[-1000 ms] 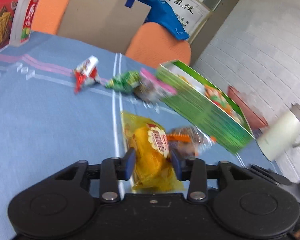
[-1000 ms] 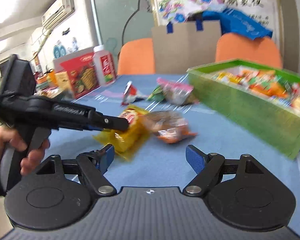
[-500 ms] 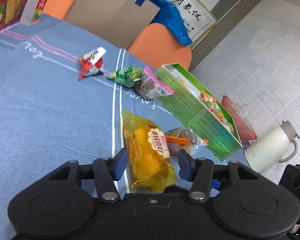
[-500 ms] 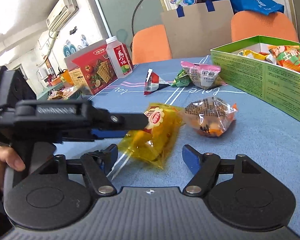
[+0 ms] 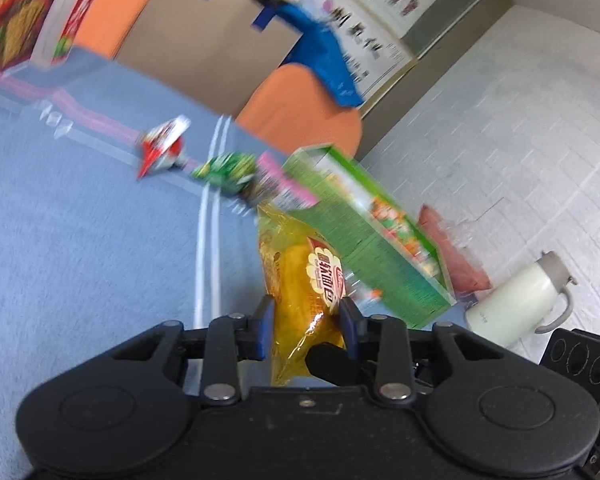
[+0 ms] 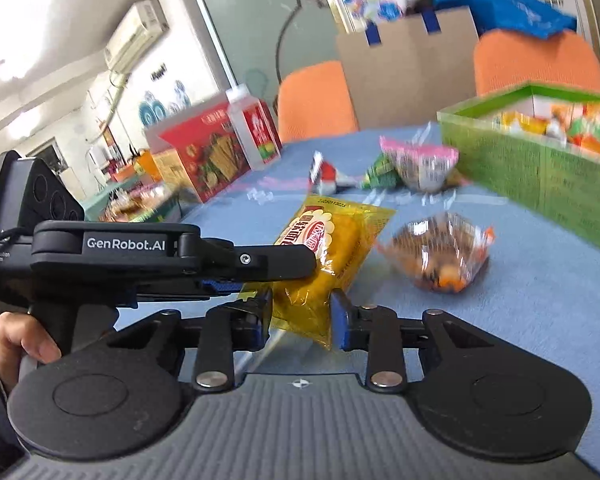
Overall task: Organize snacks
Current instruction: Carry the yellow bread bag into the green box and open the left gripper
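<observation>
Left gripper (image 5: 306,330): its blue pads flank the yellow snack packet (image 5: 300,288); the jaws are closing, and both pads seem to press the wrapper's sides.
Right gripper (image 6: 300,316): jaws closing, the near end of the same packet between the pads, which touch the wrapper on both sides.
Yellow snack packet: held at its near end by both tools, its far end pointing toward the green box (image 6: 540,172) (the picture is blurred).
Green box: open, on the right side of the blue tablecloth (image 5: 80,240), filled with bright packets.
Clear orange packet (image 6: 440,252): on the cloth, just right of the yellow one.
Other snacks: a red-and-white packet (image 5: 162,150), a green packet (image 5: 228,168) and a pink-topped packet (image 6: 420,164) lie farther back.
Hand (image 6: 18,344): grips the left tool's handle.
</observation>
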{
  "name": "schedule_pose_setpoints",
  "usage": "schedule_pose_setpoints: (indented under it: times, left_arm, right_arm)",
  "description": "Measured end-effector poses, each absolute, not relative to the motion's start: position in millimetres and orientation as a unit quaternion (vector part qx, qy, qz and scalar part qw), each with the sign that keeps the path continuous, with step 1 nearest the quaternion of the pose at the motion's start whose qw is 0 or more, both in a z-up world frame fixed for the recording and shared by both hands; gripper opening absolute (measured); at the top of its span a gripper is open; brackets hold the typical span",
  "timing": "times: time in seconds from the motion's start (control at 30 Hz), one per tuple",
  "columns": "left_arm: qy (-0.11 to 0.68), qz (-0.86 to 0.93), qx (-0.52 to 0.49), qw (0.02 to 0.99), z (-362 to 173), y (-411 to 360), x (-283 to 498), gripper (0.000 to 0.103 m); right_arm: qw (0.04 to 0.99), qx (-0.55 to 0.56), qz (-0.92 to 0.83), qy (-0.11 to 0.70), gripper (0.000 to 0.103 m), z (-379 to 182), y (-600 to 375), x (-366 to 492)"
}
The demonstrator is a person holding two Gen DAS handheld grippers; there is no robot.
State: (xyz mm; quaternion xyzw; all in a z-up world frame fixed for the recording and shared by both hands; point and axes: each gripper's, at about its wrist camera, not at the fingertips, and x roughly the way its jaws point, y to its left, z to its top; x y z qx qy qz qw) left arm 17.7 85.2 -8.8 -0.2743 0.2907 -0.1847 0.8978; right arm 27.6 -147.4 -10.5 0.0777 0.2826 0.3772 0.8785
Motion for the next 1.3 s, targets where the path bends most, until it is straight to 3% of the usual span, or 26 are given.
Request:
schedule_pose_setpoints:
  times: [0.4,0.93,0.97,1.0,1.03,1.13,1.3]
  left_arm:
    - [0.242,-0.251,-0.235,0.907,38.9,26.1,93.8,0.072]
    - [0.258,-0.267,-0.228,0.9,39.3,-22.7,202.7,0.074]
    - [0.266,-0.265,-0.225,0.899,35.9,-24.9,208.5,0.076]
    - [0.277,-0.259,-0.219,0.899,31.9,-27.5,213.0,0.095]
    - [0.288,-0.25,-0.208,0.9,28.4,-30.4,215.9,0.103]
    - [0.292,-0.226,-0.167,0.914,23.4,-31.9,208.1,0.103]
    - [0.273,-0.22,-0.174,0.92,28.2,-15.1,182.3,0.103]
  right_arm:
    - [0.927,0.093,0.317,0.18,0.055,30.4,-191.3,59.2]
    - [0.94,0.126,0.276,0.157,0.055,24.7,-245.7,154.5]
    - [0.942,0.122,0.273,0.155,0.054,21.7,-245.3,157.7]
    - [0.947,0.107,0.262,0.154,0.055,17.9,-242.4,160.7]
    - [0.953,0.083,0.245,0.156,0.056,13.0,-237.5,163.6]
    - [0.962,0.014,0.192,0.192,0.061,-3.8,-223.5,169.9]
    - [0.967,-0.007,0.199,0.162,0.067,-0.8,-227.4,146.3]
